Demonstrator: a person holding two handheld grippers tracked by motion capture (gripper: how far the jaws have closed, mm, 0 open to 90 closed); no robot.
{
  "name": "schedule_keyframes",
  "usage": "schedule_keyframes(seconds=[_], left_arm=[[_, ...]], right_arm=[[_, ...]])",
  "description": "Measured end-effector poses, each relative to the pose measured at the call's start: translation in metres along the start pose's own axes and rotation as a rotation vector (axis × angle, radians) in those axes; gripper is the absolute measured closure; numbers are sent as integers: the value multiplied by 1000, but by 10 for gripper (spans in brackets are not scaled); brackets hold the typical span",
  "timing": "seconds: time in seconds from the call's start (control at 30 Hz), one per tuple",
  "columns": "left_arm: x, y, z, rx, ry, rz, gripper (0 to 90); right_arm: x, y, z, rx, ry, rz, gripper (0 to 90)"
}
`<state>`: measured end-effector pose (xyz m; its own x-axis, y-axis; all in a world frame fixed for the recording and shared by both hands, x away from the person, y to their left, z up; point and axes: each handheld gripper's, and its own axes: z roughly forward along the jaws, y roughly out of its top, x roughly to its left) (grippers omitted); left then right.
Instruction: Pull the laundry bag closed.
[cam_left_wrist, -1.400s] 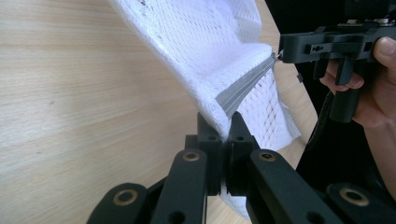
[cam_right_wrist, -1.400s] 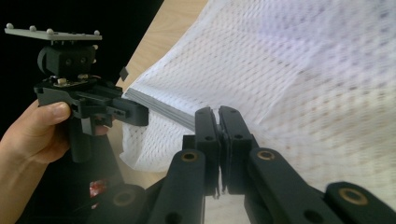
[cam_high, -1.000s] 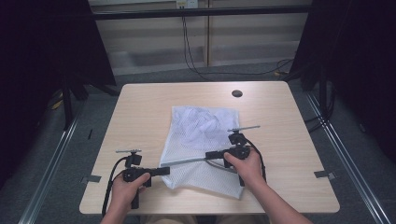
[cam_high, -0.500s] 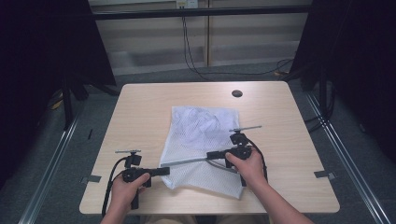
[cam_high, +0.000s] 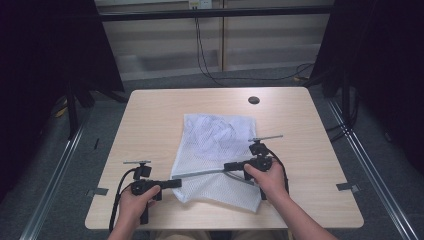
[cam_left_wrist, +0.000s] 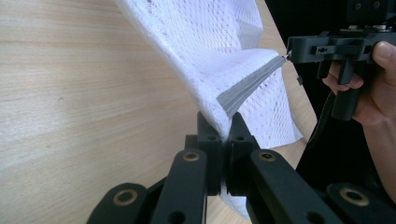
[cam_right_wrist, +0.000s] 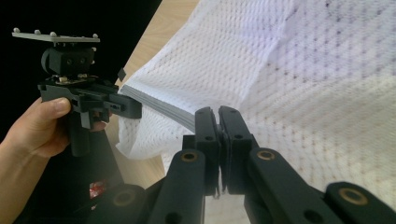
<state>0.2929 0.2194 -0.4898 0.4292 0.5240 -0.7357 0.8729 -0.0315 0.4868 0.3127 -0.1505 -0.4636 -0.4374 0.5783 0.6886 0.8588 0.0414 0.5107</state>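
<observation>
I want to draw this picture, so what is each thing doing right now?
Mesh bag: lying on the table, near edge lifted.
Grey strip: pulled taut between both tongs.
Left tongs: shut on the grey strip.
Right tongs: shut on the grey strip.
Table: flat, bag on it.

Soft light is falling from above on the wooden surface (cam_high: 150, 120), while the sides of the room are staying very dark. The white mesh bag (cam_left_wrist: 219, 42) is glowing bright, almost washed out, in the right gripper view. Up close, the black fingers (cam_right_wrist: 219, 135) are looking a bit blurry. The shadows are looking faint.
</observation>
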Motion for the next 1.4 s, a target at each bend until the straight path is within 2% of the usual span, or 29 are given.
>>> schedule_keyframes(seconds=[0.03, 0.1, 0.27, 0.43, 0.5, 0.73, 0.8, 0.83, 0.97, 1.03, 1.17, 1.27, 1.3, 1.37, 1.4], left_arm=[[0, 0, -1, -2, 1, -13, 877], [2, 0, -2, 0, 8, -4, 877], [0, 0, 0, 4, 6, 1, 877], [3, 0, -3, -4, 18, -11, 877], [4, 0, -5, -3, 18, -2, 877], [4, 0, -6, -8, 18, -10, 877], [5, 1, -7, -6, 25, 1, 876], [4, 1, -7, -8, 21, -11, 876], [5, 1, -9, -10, 26, -8, 877], [3, 1, -8, -18, 17, -34, 876], [5, 1, -9, 1, 16, -16, 876], [4, 1, -9, -9, 18, -31, 876], [4, 1, -9, -13, 32, -14, 876], [6, 1, -11, -5, 32, -11, 876], [5, 1, -10, -17, 28, -32, 876]], right_arm=[[-1, 0, -1, 0, 0, -7, 869], [-4, -1, -4, -4, -3, 8, 870], [-6, -3, -7, -7, -1, 2, 870], [-9, -3, -12, -13, -12, 8, 870], [-10, -3, -14, -19, -17, 12, 870], [-17, -5, -25, -31, -31, 18, 870], [-19, -6, -28, -35, -35, 23, 870], [-20, -6, -29, -39, -36, 24, 870], [-24, -8, -34, -49, -39, 30, 870], [-26, -9, -36, -51, -43, 31, 870], [-30, -12, -40, -56, -40, 40, 870], [-31, -13, -41, -57, -47, 38, 870], [-31, -13, -41, -55, -44, 40, 870], [-32, -13, -43, -56, -54, 33, 870], [-33, -13, -43, -56, -55, 37, 870]])
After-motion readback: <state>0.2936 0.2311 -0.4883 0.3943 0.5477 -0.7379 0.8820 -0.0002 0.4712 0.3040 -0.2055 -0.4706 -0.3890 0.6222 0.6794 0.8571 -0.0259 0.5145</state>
